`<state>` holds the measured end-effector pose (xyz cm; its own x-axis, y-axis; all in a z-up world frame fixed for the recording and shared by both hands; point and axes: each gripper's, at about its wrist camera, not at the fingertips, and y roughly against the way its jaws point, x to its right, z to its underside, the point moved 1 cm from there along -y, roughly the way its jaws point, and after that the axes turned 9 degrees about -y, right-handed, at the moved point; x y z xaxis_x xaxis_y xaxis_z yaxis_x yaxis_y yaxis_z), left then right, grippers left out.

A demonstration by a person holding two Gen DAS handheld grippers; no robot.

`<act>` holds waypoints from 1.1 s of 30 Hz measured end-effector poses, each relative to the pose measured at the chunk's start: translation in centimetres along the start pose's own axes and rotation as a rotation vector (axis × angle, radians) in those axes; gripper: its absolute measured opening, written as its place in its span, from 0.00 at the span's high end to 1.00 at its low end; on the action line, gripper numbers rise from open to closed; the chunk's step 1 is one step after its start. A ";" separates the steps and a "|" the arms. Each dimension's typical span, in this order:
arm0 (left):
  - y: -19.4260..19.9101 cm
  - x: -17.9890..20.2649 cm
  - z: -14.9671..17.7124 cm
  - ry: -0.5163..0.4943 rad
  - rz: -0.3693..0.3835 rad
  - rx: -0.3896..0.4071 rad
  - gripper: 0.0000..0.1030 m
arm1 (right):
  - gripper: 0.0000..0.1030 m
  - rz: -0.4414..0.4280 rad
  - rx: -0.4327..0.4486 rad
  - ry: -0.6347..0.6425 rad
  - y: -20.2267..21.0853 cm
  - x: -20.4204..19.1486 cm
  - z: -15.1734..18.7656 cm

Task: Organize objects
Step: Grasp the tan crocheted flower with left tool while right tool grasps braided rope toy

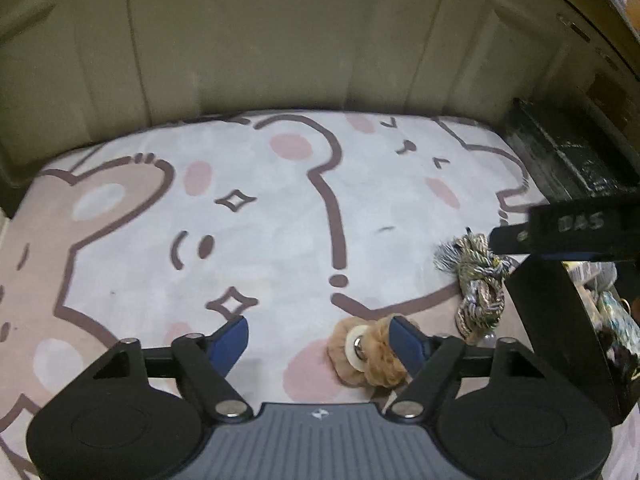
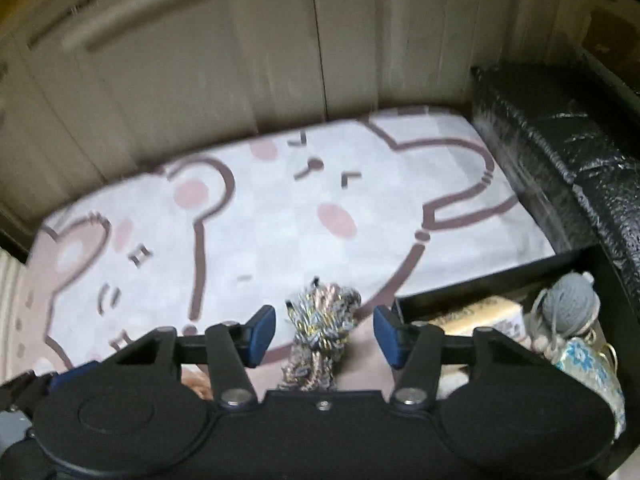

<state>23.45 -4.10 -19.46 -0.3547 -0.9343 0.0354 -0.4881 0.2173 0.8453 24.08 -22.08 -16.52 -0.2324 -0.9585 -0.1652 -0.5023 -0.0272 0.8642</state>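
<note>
Currently listed, by item.

Rug: pale, printed with cartoon bear faces; serves as the work surface on which the loose items lie.

Left gripper: tilted down at the rug, jaws partly open, nothing between the pads. Its right blue fingertip overlaps the plush toy; whether it touches the toy cannot be told.

Plush toy: tan, furry, with a pale ring and a small shiny stud on its front. Lies on the rug just inside the left gripper's right finger, off-centre in the gap; judged to be the item the left gripper is lining up on.

Rope knot toy: braided cord in grey, yellow and pink, lying on the rug close beside the black bin. Sits midway between the fingers of the right gripper, whose jaws stand partly open with clear rug on both sides of the rope; no grip yet. The straddle suggests a pick-up is intended.

Black bin: open-topped, at the rug's right edge; likely the destination, since it already holds a grey yarn ball, a blue floral pouch and a cream item with unreadable print.

Obscured: lower end of the rope and part of the plush toy behind the gripper bodies; bin contents cut off at the frame edge; cabinet fronts blurred; a dark bulky object behind the bin, unidentifiable.
</note>
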 end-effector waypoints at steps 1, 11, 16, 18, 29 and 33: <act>-0.3 0.1 0.0 -0.004 0.013 -0.005 0.31 | 0.46 0.003 -0.014 0.006 -0.4 -0.2 0.2; -2.4 0.7 0.1 0.021 0.092 -0.036 0.36 | 0.55 0.112 -0.067 0.162 -3.4 -2.2 1.3; -3.1 1.1 0.2 0.023 0.125 -0.049 0.37 | 0.56 0.104 -0.090 0.200 -4.3 -2.7 1.5; -3.2 1.1 0.3 0.022 0.142 -0.048 0.37 | 0.61 0.095 -0.099 0.230 -4.5 -3.0 1.8; -3.7 1.6 0.2 0.012 0.120 -0.063 0.49 | 0.64 0.061 -0.098 0.264 -4.3 -2.9 1.8; -3.7 1.6 0.0 0.005 0.106 -0.072 0.61 | 0.64 0.054 -0.097 0.267 -4.1 -2.6 1.8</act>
<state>24.67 -6.40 -22.54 -0.3974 -0.9086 0.1288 -0.3898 0.2942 0.8727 25.28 -18.93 -20.51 -0.0232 -0.9997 0.0022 -0.4104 0.0116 0.9118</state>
